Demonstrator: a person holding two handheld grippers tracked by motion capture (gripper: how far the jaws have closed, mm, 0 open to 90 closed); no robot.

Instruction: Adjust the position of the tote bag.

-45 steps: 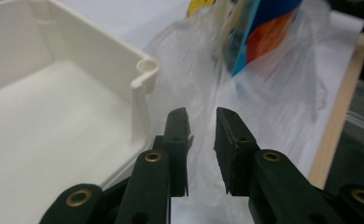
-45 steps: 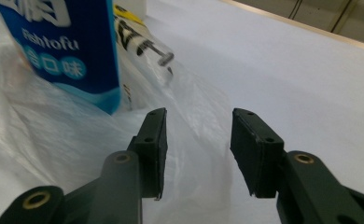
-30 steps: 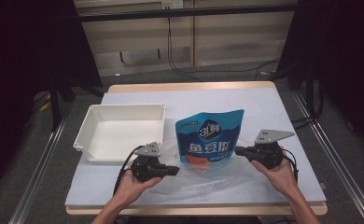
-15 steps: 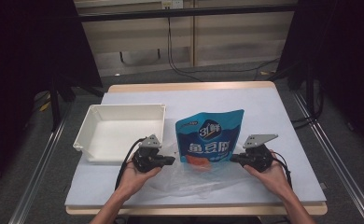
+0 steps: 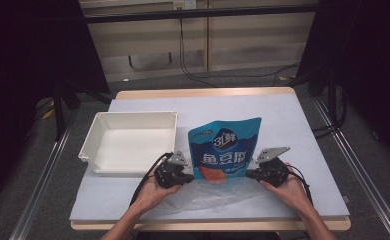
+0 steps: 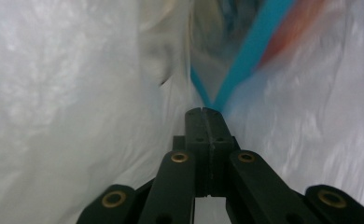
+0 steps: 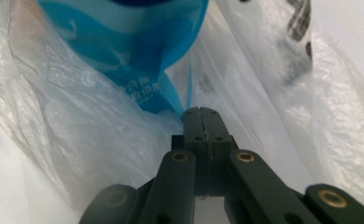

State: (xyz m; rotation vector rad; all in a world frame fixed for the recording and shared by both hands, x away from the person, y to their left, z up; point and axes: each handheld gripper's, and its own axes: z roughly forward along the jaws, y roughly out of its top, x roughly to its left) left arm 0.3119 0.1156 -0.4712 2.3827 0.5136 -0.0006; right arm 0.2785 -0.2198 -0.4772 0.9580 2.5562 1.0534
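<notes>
On the table (image 5: 303, 125): one blue pouch (image 5: 223, 150), one white tray (image 5: 128, 140), one clear bag (image 5: 213, 192).

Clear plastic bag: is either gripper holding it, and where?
Both appear to. The left gripper and right gripper have their jaws shut on the clear plastic bag, pinching its film on either side of the blue snack pouch.

Recording booth or laboratory workstation rather than a home. The counter (image 5: 303, 130), a wood-edged board under a pale grey sheet, stands on a grey floor between metal floor rails (image 5: 40, 187) at 9 and 3 o'clock. Black curtains (image 5: 28, 45) close off both sides, and at 12 o'clock loose cables (image 5: 183, 45) hang down a plain beige panel wall (image 5: 248, 40).
</notes>
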